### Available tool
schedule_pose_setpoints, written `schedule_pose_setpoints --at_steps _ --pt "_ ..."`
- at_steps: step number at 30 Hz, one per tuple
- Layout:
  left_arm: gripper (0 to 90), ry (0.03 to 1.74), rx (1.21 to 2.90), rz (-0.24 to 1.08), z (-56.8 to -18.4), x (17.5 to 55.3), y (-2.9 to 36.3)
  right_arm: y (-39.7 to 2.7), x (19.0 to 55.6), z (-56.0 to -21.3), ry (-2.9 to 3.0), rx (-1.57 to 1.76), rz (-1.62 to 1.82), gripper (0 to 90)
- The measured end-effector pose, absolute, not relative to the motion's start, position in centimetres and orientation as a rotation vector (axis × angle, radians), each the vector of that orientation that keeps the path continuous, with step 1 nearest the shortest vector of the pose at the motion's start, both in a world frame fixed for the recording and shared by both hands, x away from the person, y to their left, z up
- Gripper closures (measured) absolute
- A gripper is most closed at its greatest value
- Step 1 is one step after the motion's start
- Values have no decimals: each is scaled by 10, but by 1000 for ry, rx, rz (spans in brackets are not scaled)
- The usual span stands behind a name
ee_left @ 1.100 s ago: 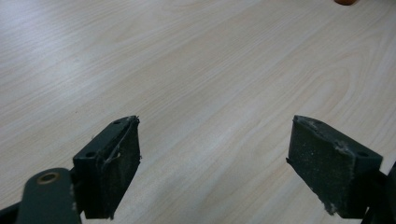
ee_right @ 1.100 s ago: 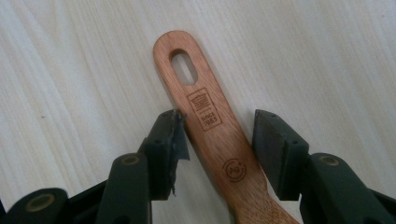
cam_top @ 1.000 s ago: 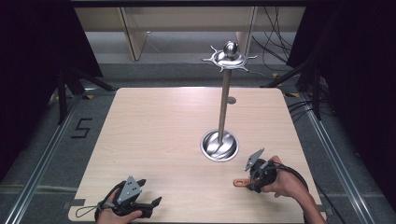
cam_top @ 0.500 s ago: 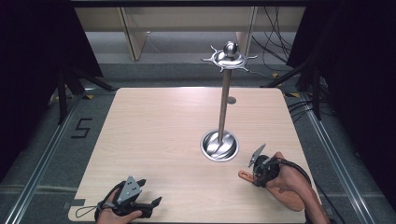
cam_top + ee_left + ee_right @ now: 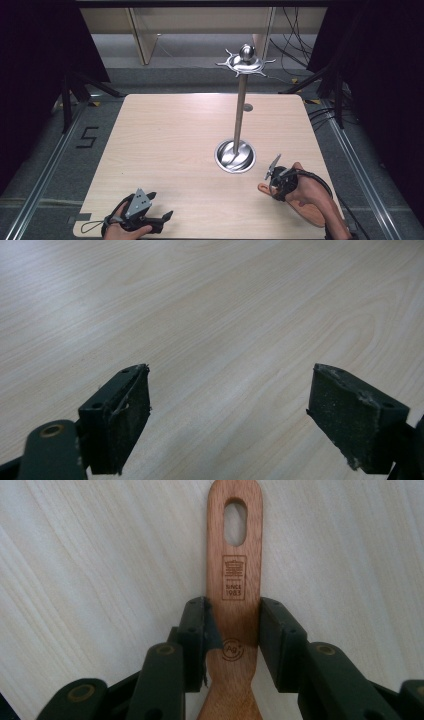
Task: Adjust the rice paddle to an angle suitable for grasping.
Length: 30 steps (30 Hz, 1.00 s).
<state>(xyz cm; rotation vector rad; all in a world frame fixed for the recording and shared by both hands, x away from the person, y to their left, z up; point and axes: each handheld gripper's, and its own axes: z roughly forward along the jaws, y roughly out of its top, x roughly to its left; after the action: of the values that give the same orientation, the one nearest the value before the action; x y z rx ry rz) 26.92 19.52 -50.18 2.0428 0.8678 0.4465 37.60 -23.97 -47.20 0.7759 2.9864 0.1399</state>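
Fingers of the left gripper (image 5: 159, 216) stand wide apart over bare wood, nothing between the two black pads (image 5: 122, 412) – in the high view this gripper rests in a hand at the near left edge of the pale wooden table (image 5: 175, 145), its grey three-cornered plate on top. Toward the middle right of the table stands a tall polished metal stand (image 5: 239, 117) with a round base and a spiked disc and ball at its top. Near that base, at the near right, the right gripper (image 5: 234, 630) has just been closing and is now clamped on the flat brown wooden utensil handle (image 5: 235, 575) – one pad pressing each long edge, just below the engraved stamp. The handle's end has an oval hanging hole, and the piece lies flat on the tabletop under the right hand (image 5: 305, 192).
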Motion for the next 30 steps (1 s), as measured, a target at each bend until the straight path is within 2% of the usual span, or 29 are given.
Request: schedule_pose_setpoints --at_steps 17,22,26,30 --pt "162 829 2073 478 -502 272 198 -232 382 -473 3023 746 62 667" --pt "162 883 2052 440 -504 269 195 -231 381 -473 3018 747 43 669" --pt "162 833 2077 466 -502 271 197 -231 379 -472 3006 749 40 669" --pt "162 869 2060 441 -502 269 196 -239 377 -465 2981 791 100 669"
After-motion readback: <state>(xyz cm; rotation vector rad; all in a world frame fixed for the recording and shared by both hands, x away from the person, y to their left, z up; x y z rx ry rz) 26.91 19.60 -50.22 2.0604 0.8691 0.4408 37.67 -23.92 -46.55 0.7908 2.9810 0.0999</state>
